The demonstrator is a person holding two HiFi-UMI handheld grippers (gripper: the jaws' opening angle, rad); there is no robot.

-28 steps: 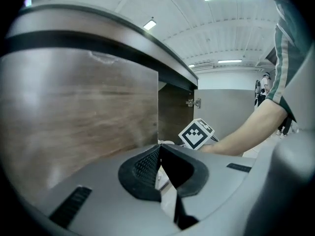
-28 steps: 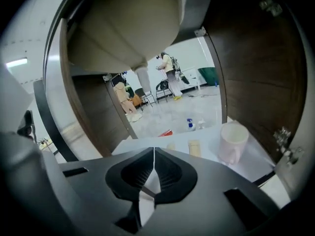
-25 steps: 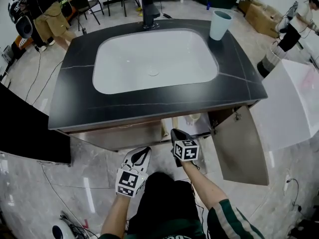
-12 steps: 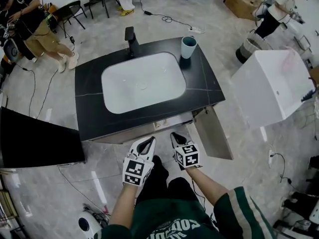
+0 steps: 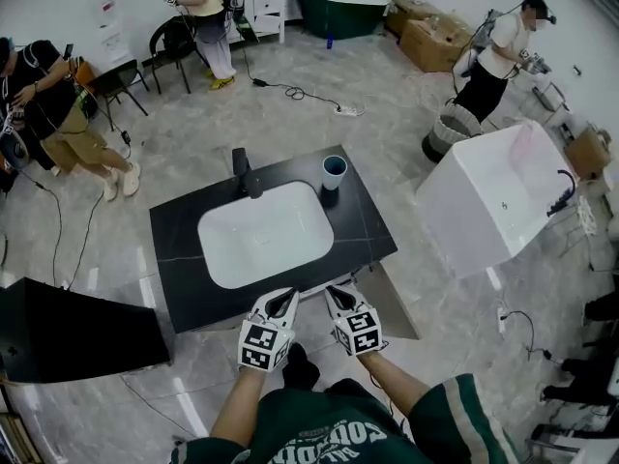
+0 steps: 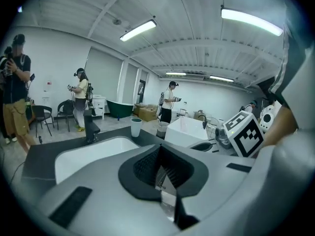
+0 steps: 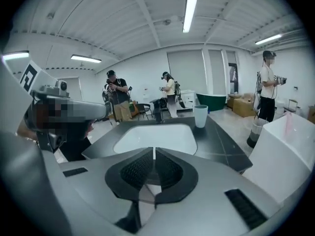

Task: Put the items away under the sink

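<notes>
Though gripper views miss it, the cabinet door (image 5: pixel 392 303) stands open.

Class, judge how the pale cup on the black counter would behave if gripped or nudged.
The cup stands upright, taller than wide, narrower at its base: a nudge would probably tip it. Open-topped and small beside the sink, it is likely light. Its smooth sides might slip.

Right gripper (image 7: pixel 153 150), jaws closed together with nothing between them; beyond its tips, black countertop (image 7: pixel 219 142) holding white sink basin (image 7: pixel 155 136), dark faucet (image 7: pixel 157 113) at far edge, pale cup (image 7: pixel 200 116) at far right; white boxy fixture (image 7: pixel 290 146) at right.
</notes>
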